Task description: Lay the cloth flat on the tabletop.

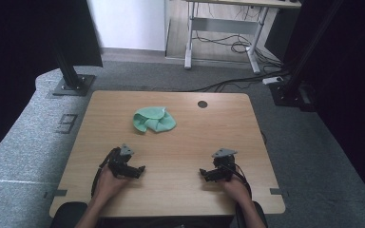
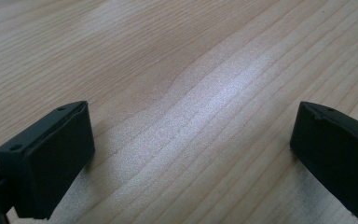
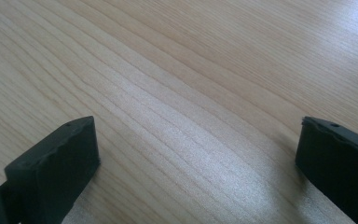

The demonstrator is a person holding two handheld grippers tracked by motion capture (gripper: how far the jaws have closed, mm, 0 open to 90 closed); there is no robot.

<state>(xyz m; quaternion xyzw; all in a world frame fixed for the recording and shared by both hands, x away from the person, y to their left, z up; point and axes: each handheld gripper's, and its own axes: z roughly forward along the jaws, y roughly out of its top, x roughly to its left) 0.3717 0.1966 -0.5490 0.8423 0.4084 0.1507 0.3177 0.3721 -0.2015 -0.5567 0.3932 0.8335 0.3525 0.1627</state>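
A crumpled green cloth lies on the wooden table, left of centre toward the far side. My left gripper rests low on the near left part of the table, held by a hand, well short of the cloth. My right gripper rests on the near right part, also in a hand. In the left gripper view the left gripper has its jaws wide apart over bare wood. The right gripper in its own view stands just as wide, nothing between the jaws.
A round dark cable hole sits near the table's far edge. Black frame posts stand on the grey floor at both far corners. A desk with trailing cables stands behind.
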